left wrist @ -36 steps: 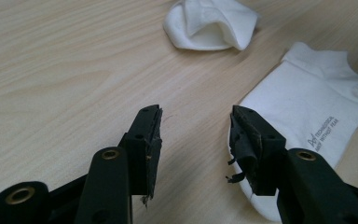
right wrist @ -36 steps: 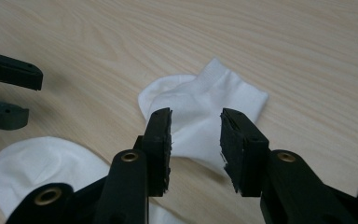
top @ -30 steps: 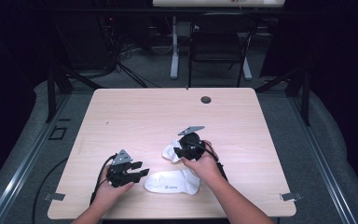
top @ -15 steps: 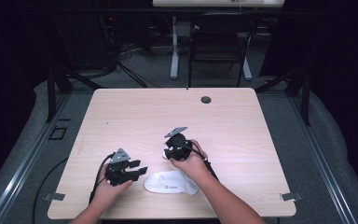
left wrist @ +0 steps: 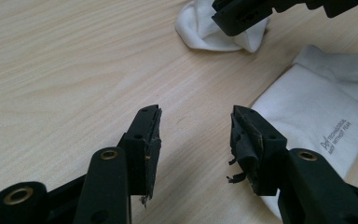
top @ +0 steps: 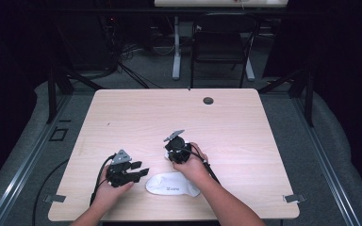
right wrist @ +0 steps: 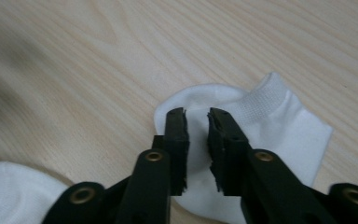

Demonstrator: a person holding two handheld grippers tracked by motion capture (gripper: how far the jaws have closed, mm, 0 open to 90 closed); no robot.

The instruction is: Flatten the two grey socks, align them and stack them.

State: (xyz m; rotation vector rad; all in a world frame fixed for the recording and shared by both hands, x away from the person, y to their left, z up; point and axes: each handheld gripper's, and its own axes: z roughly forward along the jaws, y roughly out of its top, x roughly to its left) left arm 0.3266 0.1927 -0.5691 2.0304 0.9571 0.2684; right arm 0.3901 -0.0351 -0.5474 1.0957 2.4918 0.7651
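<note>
Landmark: the printed sock [top: 172, 184], lying flat near the table's front edge, long axis running left to right across the high view.

Just beyond the printed sock, on its far side and apart from it: the 2nd sock [right wrist: 270, 121], white, bunched, ribbed cuff turned up and away from the claw.

Directly over that bunched sock: the right gripper [right wrist: 196, 114], pointing down, jaws just closing, now down to a narrow slit. White cloth showing in the slit. Pinched or merely lying behind the pads: impossible to tell.

Immediately left of the printed sock: the left gripper [left wrist: 193, 135], jaws spread wide, nothing between them, bare wood beneath. Tips aimed at the printed sock's near end, just beside it, not touching.

Judgement: a lift of the bunched sock by the right hand likely next, depending on the pads actually biting cloth. Left hand nearer the printed sock, needing only a short reach toward its end.

Surface: the table [top: 226, 122], pale wood grain, smooth, with 1 cable hole [top: 208, 100] well beyond the printed sock near the far edge. Farther off, grey carpet, a dark chair [top: 217, 47] and loose cables in a dim room.
</note>
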